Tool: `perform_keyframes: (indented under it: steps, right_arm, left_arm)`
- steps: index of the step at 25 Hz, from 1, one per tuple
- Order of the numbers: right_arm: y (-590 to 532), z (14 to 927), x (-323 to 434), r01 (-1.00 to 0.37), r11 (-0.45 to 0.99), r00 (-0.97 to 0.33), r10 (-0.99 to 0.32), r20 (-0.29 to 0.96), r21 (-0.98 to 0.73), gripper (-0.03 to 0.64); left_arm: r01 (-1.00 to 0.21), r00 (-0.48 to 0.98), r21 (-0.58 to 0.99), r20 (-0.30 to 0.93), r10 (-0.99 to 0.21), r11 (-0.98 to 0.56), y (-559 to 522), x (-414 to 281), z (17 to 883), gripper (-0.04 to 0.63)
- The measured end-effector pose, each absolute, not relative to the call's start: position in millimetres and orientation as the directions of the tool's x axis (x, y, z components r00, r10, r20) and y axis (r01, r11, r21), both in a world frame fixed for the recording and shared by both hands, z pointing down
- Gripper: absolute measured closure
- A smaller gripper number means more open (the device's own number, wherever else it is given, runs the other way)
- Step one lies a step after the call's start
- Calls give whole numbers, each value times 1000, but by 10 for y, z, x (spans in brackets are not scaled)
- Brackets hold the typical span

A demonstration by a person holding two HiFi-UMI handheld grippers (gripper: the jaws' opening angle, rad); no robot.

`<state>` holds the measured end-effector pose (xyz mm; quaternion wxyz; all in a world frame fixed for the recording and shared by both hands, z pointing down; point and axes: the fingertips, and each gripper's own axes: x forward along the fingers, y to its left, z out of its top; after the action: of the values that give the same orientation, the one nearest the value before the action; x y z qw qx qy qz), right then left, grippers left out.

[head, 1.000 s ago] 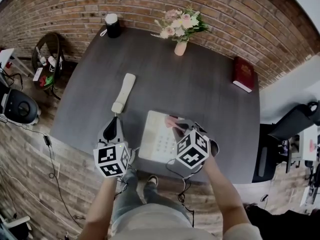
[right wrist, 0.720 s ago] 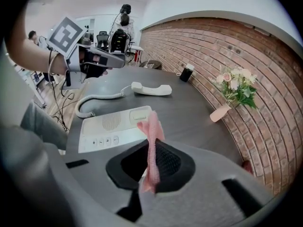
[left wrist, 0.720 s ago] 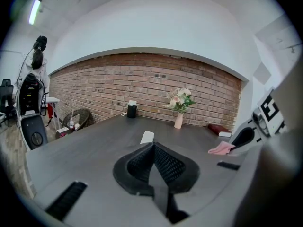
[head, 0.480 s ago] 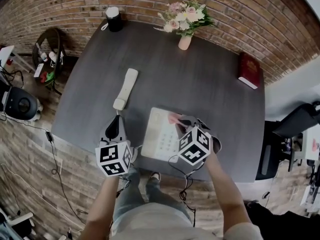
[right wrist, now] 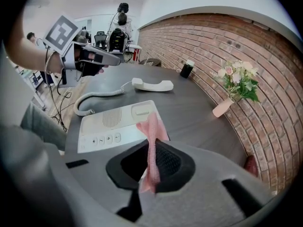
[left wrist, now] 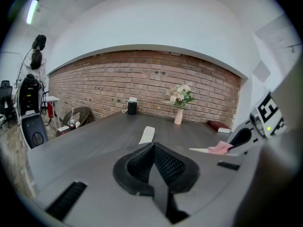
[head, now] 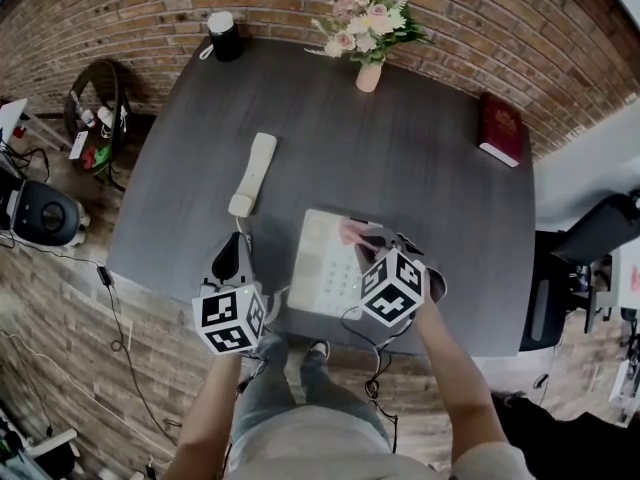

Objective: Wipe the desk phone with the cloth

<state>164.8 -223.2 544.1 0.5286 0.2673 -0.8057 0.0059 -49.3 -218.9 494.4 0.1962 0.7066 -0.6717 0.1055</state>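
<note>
Table and wall: a dark grey table (head: 420,168) stood against a brick wall (head: 120,8), with a vase of flowers (head: 368,38), a red book (head: 499,128) and a black canister (head: 223,36) along its far side.
Desk phone: the pale base (head: 325,263) lay at the near edge, directly in front of the person. Its handset (head: 251,174) lay off the cradle, well to the left, joined to it by a coiled cord (right wrist: 97,98).
Cloth: a pink cloth (right wrist: 152,124) hung over the base's right-hand part, beside the keypad.
Right gripper: the right gripper (right wrist: 152,155) had its jaws clamped on the cloth, with a fold pinched between them.
Left gripper: the left gripper (left wrist: 154,162) had its jaws pressed together on nothing and hovered over the near-left table edge, clear of the phone.
Wiping step: this was probably a pass across the base. The cloth wanted lowering until its loose end lay flat, then dragging in overlapping strokes with light pressure. Steadying the base with the left gripper would stop it sliding.
Writing: no brand could be read on the phone. The key symbols were too small to make out, the book showed no legible title, and the grippers' cubes bore only black-and-white markers.
</note>
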Motion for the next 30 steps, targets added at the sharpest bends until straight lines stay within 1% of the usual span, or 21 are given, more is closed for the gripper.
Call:
perform_keyframes:
  steps: [30]
  right_arm:
    - [-1654, 5628, 1613, -438, 876, -311, -357, 881, 201, 597]
  left_arm:
    - [-991, 101, 128, 435, -895, -50, -1914, -459, 5032, 601]
